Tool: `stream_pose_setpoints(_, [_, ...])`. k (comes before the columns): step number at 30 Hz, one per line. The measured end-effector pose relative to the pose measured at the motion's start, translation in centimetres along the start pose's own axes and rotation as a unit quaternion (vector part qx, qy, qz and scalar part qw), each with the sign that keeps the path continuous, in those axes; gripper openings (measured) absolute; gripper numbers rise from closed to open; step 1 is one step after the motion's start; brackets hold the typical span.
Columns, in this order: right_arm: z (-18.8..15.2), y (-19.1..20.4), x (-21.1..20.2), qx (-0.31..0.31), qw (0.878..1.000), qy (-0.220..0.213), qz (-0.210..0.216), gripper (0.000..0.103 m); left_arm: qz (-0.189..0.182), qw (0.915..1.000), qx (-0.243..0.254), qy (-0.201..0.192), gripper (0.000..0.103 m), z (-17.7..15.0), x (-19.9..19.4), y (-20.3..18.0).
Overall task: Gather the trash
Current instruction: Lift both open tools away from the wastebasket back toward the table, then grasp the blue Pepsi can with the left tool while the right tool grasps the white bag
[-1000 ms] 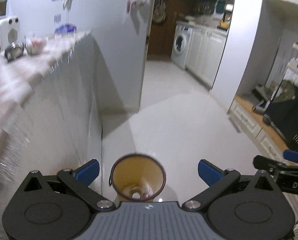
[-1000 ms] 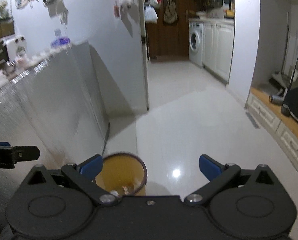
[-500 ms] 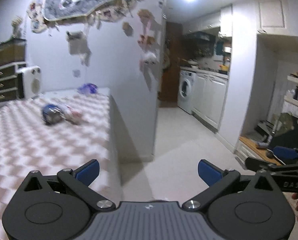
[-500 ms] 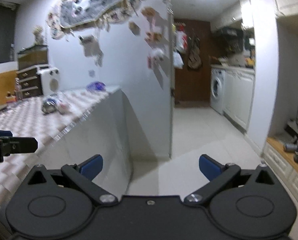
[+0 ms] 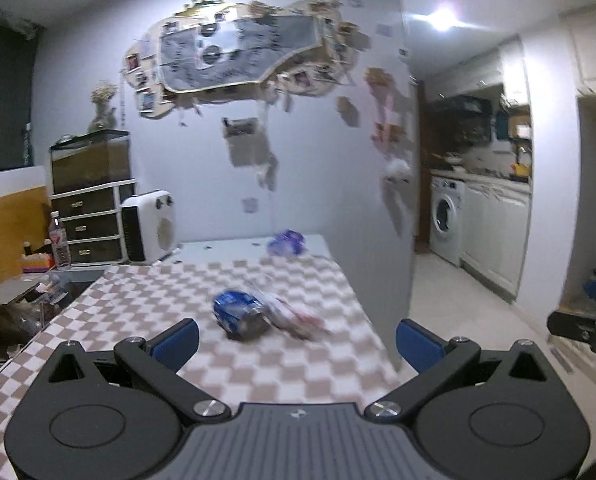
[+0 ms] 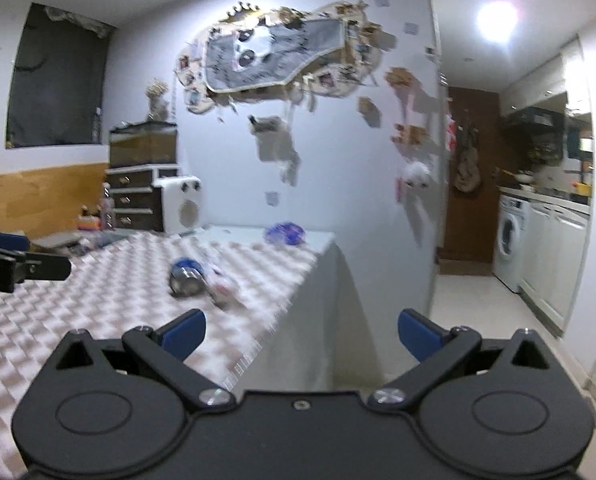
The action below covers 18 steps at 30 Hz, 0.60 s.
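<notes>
Checkered cloth in brown and white covers the tabletop (image 5: 146, 304), and the trash lies on it. Farthest left, beyond the cloth's back-left corner, a white fan heater (image 5: 148, 226) stands against the wall. Toward the middle of the cloth, nearer the right edge, a crushed blue can (image 5: 240, 314) lies on its side, with a crumpled pink-and-white wrapper (image 5: 294, 314) touching its right side. Further back, near the far right corner on the bare white strip, sits a crumpled blue-purple wrapper (image 5: 286, 244).

The left gripper (image 5: 296, 340) hangs above the near part of the cloth, its blue-padded jaws spread wide with nothing between them; the can sits ahead, a little left of the midline. The right gripper (image 6: 302, 330) is likewise spread wide and empty, hanging over the right edge of the tabletop, with the can (image 6: 186, 276) ahead and to its left.

The step in hand looks like the approach to the next piece of trash, nothing yet grasped. The next move probably calls for the left gripper to go forward and down, straddle the can across its narrow width and close; the wrapper alongside may get pinched too.
</notes>
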State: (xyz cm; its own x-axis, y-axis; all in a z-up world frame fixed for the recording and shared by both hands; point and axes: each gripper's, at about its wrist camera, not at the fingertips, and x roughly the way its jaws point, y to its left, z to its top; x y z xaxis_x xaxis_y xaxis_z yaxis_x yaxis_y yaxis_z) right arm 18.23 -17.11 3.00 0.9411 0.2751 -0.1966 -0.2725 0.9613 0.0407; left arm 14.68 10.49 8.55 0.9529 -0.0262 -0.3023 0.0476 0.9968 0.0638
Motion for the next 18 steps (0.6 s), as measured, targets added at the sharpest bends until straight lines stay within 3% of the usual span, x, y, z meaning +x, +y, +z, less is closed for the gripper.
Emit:
stream_pose_setpoints(4, [2.0,2.3,3.9,0.012,1.000,-0.017,0.015,0.103,-0.013,0.9987,-0.048,0.012,0.103,1.3,5.2,4.4])
stream_pose_setpoints(7, [2.9,3.6,7.9,0.025,0.999,-0.005,0.032,0.103,-0.009,0.9967,-0.076,0.027,0.103,1.3,10.2,6.7])
stream_pose_setpoints(13, [3.1,5.0,15.2,0.027,0.998,0.006,0.057,0.103,-0.002,0.9957,-0.075,0.055,0.102,-0.5,19.4,8.8])
stream_pose_setpoints(16, [2.3,5.2,18.3,0.030,0.997,0.016,0.063,0.103,-0.013,0.9910,-0.107,0.078,0.102,-1.9,23.9,9.4])
stream_pose_setpoints(18, [1.6,5.5,20.3,0.024,0.997,0.020,0.064,0.103,-0.013,0.9898,-0.124,0.069,0.102,-2.7,25.9,9.6])
